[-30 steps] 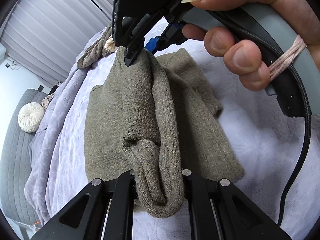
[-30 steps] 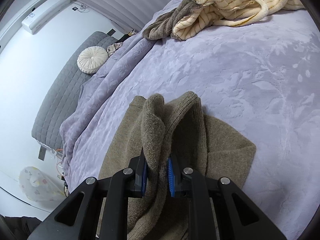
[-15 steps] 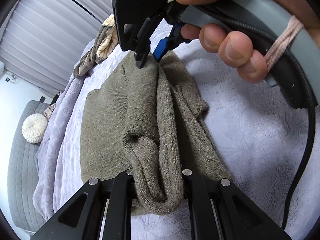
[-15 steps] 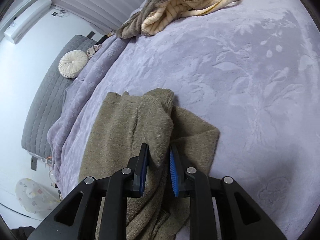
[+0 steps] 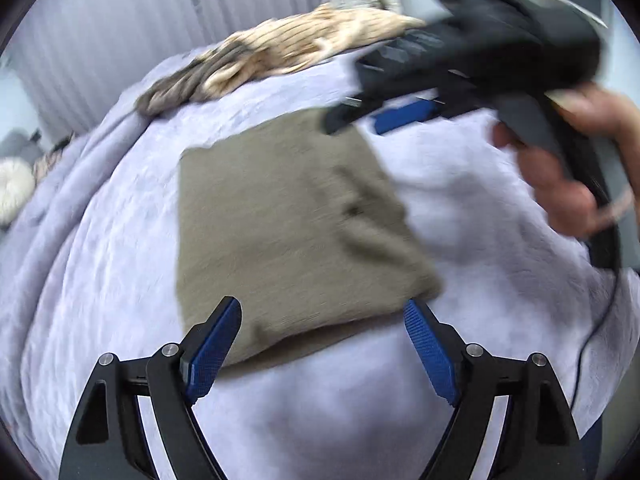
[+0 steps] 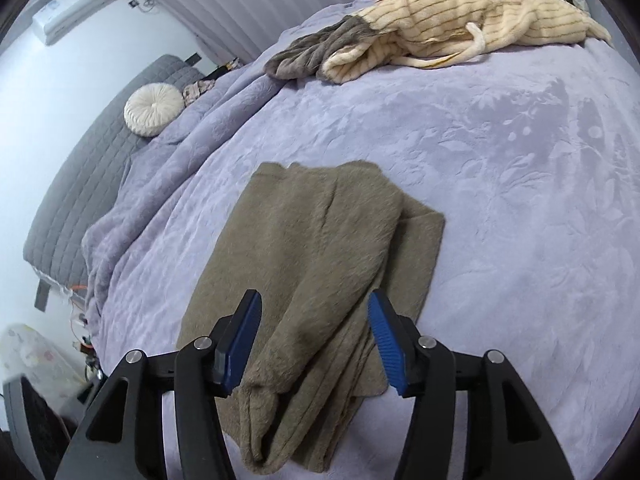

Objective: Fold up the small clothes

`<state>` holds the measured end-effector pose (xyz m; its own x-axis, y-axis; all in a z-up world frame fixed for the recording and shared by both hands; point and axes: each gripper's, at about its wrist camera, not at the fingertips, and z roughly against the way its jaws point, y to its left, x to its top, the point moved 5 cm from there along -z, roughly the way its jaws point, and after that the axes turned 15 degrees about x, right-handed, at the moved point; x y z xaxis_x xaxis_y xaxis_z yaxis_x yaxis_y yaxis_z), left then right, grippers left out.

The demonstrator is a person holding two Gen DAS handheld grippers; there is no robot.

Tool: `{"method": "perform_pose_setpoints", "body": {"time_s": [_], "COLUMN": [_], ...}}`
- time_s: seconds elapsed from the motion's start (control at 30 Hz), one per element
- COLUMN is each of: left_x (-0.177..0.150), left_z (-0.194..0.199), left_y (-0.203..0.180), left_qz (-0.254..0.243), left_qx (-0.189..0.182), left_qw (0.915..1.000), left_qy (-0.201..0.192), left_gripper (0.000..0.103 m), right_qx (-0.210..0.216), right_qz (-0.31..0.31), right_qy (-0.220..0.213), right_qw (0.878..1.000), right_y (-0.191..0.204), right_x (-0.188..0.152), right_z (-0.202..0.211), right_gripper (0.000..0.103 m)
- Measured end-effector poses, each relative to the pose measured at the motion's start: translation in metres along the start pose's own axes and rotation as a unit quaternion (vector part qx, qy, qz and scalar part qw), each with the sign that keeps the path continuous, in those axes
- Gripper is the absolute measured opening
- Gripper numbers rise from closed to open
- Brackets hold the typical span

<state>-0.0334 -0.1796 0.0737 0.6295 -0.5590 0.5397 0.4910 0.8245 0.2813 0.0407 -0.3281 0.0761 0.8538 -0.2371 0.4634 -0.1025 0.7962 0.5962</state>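
Note:
An olive-brown knit sweater lies folded flat on the lilac bedspread; it also shows in the right wrist view, with a sleeve folded over its body. My left gripper is open and empty, its jaws spread above the sweater's near edge. My right gripper is open and empty just above the sweater's near end. In the left wrist view the right gripper hovers blurred over the sweater's far corner, held by a hand.
A cream striped garment with a grey part lies heaped at the far side of the bed. A round white cushion rests on a grey quilted couch to the left. Grey curtains hang behind.
Both grippers have let go of the sweater and opened. The sweater has dropped flat onto the bed. Both grippers have pulled back and up.

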Motion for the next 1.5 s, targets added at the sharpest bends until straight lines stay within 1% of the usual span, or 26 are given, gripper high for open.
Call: {"method": "perform_pose_setpoints", "body": {"time_s": [0.07, 0.13, 0.23, 0.3, 0.33, 0.37, 0.4, 0.47, 0.53, 0.6, 0.67, 0.73, 0.77, 0.83, 0.9, 0.97, 1.0, 1.03, 1.1, 1.13, 1.23, 1.27, 1.33, 1.37, 1.43, 1.5], "left_x": [-0.005, -0.007, -0.008, -0.003, 0.000, 0.003, 0.001, 0.000, -0.002, -0.004, -0.007, -0.009, -0.009, -0.008, -0.003, 0.004, 0.007, 0.008, 0.006, 0.004, 0.000, -0.002, -0.001, 0.001, 0.007, 0.015], "left_z": [-0.017, -0.028, -0.038, -0.041, -0.045, -0.051, -0.054, -0.066, -0.069, -0.073, -0.078, -0.082, -0.081, -0.076, -0.067, -0.065, -0.067, -0.069, -0.076, -0.079, -0.083, -0.080, -0.075, -0.072, -0.066, -0.064], "left_y": [0.028, 0.052, 0.072, 0.073, 0.074, 0.075, 0.076, 0.073, 0.068, 0.059, 0.049, 0.044, 0.044, 0.047, 0.050, 0.047, 0.044, 0.041, 0.038, 0.038, 0.039, 0.043, 0.048, 0.052, 0.060, 0.066], "left_qz": [0.042, 0.082, 0.127, 0.139, 0.146, 0.160, 0.175, 0.197, 0.201, 0.189, 0.173, 0.159, 0.155, 0.163, 0.175, 0.171, 0.164, 0.158, 0.154, 0.154, 0.153, 0.156, 0.167, 0.175, 0.186, 0.191], "left_qx": [0.010, 0.020, -0.013, -0.032, -0.045, -0.068, -0.091, -0.129, -0.151, -0.158, -0.145, -0.130, -0.128, -0.137, -0.148, -0.144, -0.136, -0.129, -0.118, -0.114, -0.112, -0.115, -0.128, -0.136, -0.137, -0.136], "left_qw": [0.9987, 0.9957, 0.9902, 0.9882, 0.9868, 0.9828, 0.9778, 0.9667, 0.9616, 0.9624, 0.9663, 0.9701, 0.9709, 0.9690, 0.9666, 0.9686, 0.9710, 0.9728, 0.9739, 0.9740, 0.9738, 0.9730, 0.9694, 0.9674, 0.9670, 0.9675], "left_qy": [0.025, 0.038, 0.055, 0.054, 0.054, 0.061, 0.072, 0.100, 0.110, 0.115, 0.123, 0.129, 0.130, 0.126, 0.114, 0.109, 0.108, 0.110, 0.118, 0.121, 0.126, 0.126, 0.126, 0.123, 0.108, 0.095], "left_gripper": [0.085, 0.085, 0.085, 0.085, 0.085, 0.085, 0.085, 0.085, 0.085, 0.085, 0.085, 0.085, 0.085, 0.085, 0.085, 0.085, 0.085, 0.085, 0.085, 0.085, 0.085, 0.085, 0.085, 0.085, 0.085, 0.085], "right_qx": [-0.023, -0.023, -0.012, -0.013, -0.021, -0.019, -0.002, 0.038, 0.054, 0.064, 0.061, 0.065, 0.067, 0.072, 0.065, 0.043, 0.039, 0.039, 0.045, 0.042, 0.025, 0.007, 0.002, -0.005, -0.007, -0.010], "right_qz": [0.008, 0.000, -0.021, -0.034, -0.042, -0.052, -0.068, -0.093, -0.094, -0.120, -0.132, -0.128, -0.125, -0.122, -0.107, -0.111, -0.125, -0.138, -0.137, -0.135, -0.132, -0.131, -0.143, -0.142, -0.136, -0.110], "right_qy": [0.016, 0.023, 0.021, 0.023, 0.027, 0.030, 0.034, 0.003, -0.031, -0.042, -0.024, -0.018, -0.021, -0.030, -0.056, -0.074, -0.080, -0.088, -0.081, -0.058, -0.037, -0.045, -0.064, -0.059, -0.045, -0.064], "right_qw": [1.000, 0.999, 0.999, 0.999, 0.999, 0.998, 0.997, 0.995, 0.994, 0.990, 0.989, 0.990, 0.990, 0.989, 0.991, 0.990, 0.988, 0.986, 0.986, 0.988, 0.990, 0.990, 0.988, 0.988, 0.990, 0.992], "right_y": [0.008, 0.011, 0.012, 0.009, 0.004, -0.001, -0.004, -0.008, -0.010, -0.026, -0.041, -0.043, -0.041, -0.036, -0.035, -0.043, -0.050, -0.057, -0.062, -0.064, -0.072, -0.077, -0.087, -0.088, -0.082, -0.067], "right_x": [-0.010, -0.021, -0.032, -0.036, -0.038, -0.039, -0.040, -0.039, -0.040, -0.047, -0.058, -0.062, -0.061, -0.057, -0.047, -0.035, -0.028, -0.021, -0.007, -0.003, 0.004, 0.006, 0.007, 0.007, 0.004, 0.007], "right_z": [-0.015, -0.024, -0.033, -0.040, -0.043, -0.047, -0.049, -0.035, -0.015, -0.005, -0.012, -0.019, -0.017, -0.010, 0.000, 0.003, 0.002, -0.001, -0.011, -0.021, -0.031, -0.027, -0.018, -0.016, -0.013, 0.000], "right_gripper": [0.059, 0.059, 0.059, 0.059, 0.053, 0.022, 0.014, 0.012, 0.012, 0.012, 0.012, 0.012, 0.016, 0.018, 0.027, 0.058, 0.060, 0.060, 0.029, 0.009, 0.008, 0.008, 0.008, 0.009, 0.015, 0.016]}}
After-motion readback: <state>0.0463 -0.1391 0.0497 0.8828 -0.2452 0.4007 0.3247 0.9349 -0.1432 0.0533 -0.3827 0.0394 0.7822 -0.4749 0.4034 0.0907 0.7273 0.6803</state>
